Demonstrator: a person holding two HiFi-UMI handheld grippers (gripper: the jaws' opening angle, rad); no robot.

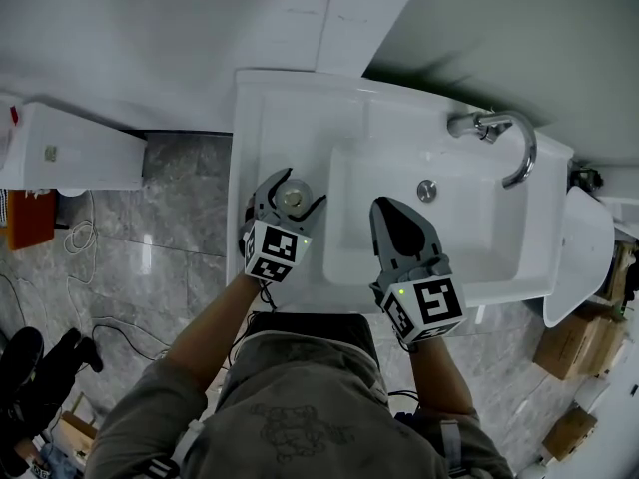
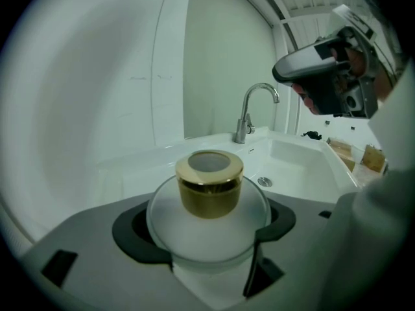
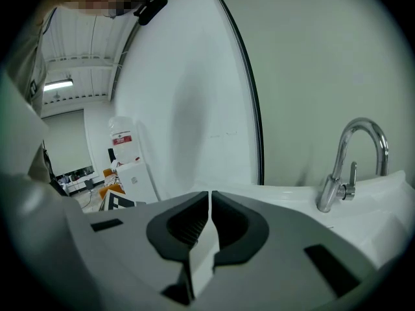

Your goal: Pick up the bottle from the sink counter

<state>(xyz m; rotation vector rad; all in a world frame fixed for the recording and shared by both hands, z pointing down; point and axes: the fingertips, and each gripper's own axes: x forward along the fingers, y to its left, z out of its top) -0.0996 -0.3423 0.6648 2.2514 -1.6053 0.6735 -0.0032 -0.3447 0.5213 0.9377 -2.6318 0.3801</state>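
A round frosted bottle [image 2: 207, 229] with a gold cap [image 2: 209, 181] sits between the jaws of my left gripper [image 2: 207, 220], whose dark pads [image 2: 133, 235] press on both of its sides. From the head view, the bottle [image 1: 292, 198] is over the white sink counter [image 1: 290, 108], left of the basin, with the left gripper [image 1: 290, 200] shut around it. I cannot tell whether the bottle rests on the counter or hangs just above it. My right gripper [image 1: 389, 210] is shut on nothing over the basin's front part; its jaws [image 3: 211, 203] meet with no gap.
The sink basin [image 1: 469, 238] with its drain [image 1: 427, 190] lies right of the bottle. A chrome faucet [image 1: 499, 133] stands at the back right. A white cabinet [image 1: 70, 148] stands on the floor at left, a white bin [image 1: 579, 252] and cardboard boxes [image 1: 569, 342] at right.
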